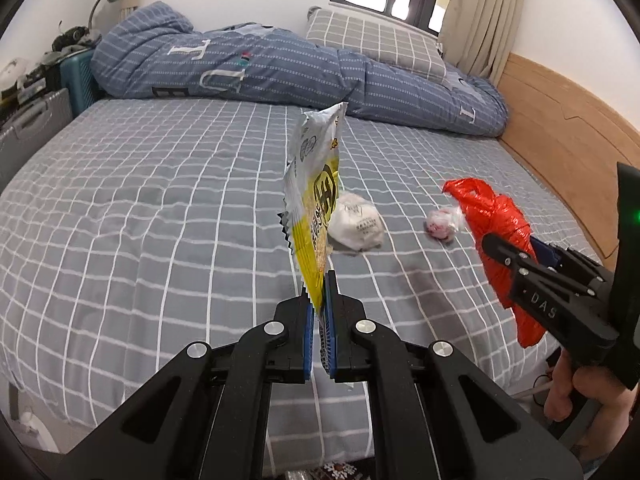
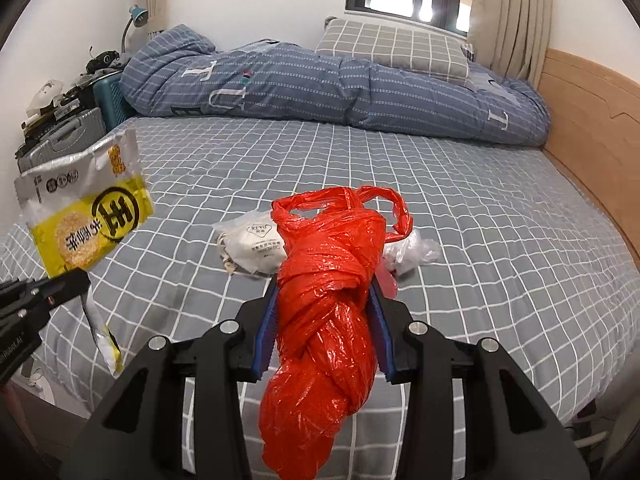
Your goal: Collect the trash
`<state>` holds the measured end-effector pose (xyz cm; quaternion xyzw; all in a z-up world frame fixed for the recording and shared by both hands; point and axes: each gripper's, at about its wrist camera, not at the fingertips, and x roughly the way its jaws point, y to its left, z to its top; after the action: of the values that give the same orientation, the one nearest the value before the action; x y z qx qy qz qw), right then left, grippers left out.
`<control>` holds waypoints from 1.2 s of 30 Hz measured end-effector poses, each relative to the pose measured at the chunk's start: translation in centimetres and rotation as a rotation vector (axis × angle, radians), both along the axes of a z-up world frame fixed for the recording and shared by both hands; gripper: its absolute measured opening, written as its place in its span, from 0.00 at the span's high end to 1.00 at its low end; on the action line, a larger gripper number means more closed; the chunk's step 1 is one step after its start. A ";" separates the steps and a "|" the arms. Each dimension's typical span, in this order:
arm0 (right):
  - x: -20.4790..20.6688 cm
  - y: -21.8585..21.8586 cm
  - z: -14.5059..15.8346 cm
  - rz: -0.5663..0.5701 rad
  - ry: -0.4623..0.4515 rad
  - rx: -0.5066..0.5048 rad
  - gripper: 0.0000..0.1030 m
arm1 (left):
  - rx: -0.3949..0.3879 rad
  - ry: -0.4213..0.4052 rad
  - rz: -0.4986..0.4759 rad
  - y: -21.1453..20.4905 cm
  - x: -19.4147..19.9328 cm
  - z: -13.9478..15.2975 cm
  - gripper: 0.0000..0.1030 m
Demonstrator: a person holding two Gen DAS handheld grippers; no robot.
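Observation:
My left gripper [image 1: 319,288] is shut on a yellow and silver snack wrapper [image 1: 316,200], which stands upright above the bed; the same wrapper [image 2: 86,216] shows at the left of the right wrist view. My right gripper [image 2: 325,292] is shut on a twisted red plastic bag [image 2: 328,304], seen from the side in the left wrist view as the red bag [image 1: 500,232]. On the bed beyond lie a white packaged mask [image 1: 356,226] [image 2: 252,246] and a small crumpled clear plastic wad [image 1: 442,224] [image 2: 412,250].
The bed [image 1: 160,200] has a grey checked sheet. A blue striped quilt [image 1: 260,68] and a checked pillow [image 1: 376,44] lie at the far side, a wooden headboard [image 1: 560,120] at the right. Suitcases and clutter [image 1: 36,92] stand at the left. A hand [image 1: 580,392] holds the right gripper.

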<state>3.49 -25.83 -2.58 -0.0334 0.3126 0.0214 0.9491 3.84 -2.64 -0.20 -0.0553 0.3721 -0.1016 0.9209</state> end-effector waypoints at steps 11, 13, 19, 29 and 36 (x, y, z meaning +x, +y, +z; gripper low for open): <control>-4.3 0.2 0.1 0.010 0.000 0.017 0.62 | -0.007 0.011 -0.012 -0.5 -4.4 -0.1 0.96; -5.3 0.2 0.1 0.011 -0.003 0.018 0.62 | -0.006 0.014 -0.011 -0.6 -5.1 -0.2 0.96; -7.6 0.1 0.3 0.012 -0.006 0.026 0.62 | -0.006 0.026 -0.011 -0.9 -6.8 -0.5 0.96; -11.8 0.4 0.3 0.028 0.009 0.055 0.62 | -0.020 0.047 -0.001 -0.5 -10.3 -1.0 0.96; -14.6 0.8 0.3 0.031 0.015 0.065 0.62 | -0.027 0.078 0.013 -0.3 -12.5 -1.5 0.96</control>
<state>-11.06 -25.00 -2.26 -0.0073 0.3183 0.0465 0.9468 -8.70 -2.95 -1.70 -0.0742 0.4058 -0.0983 0.9056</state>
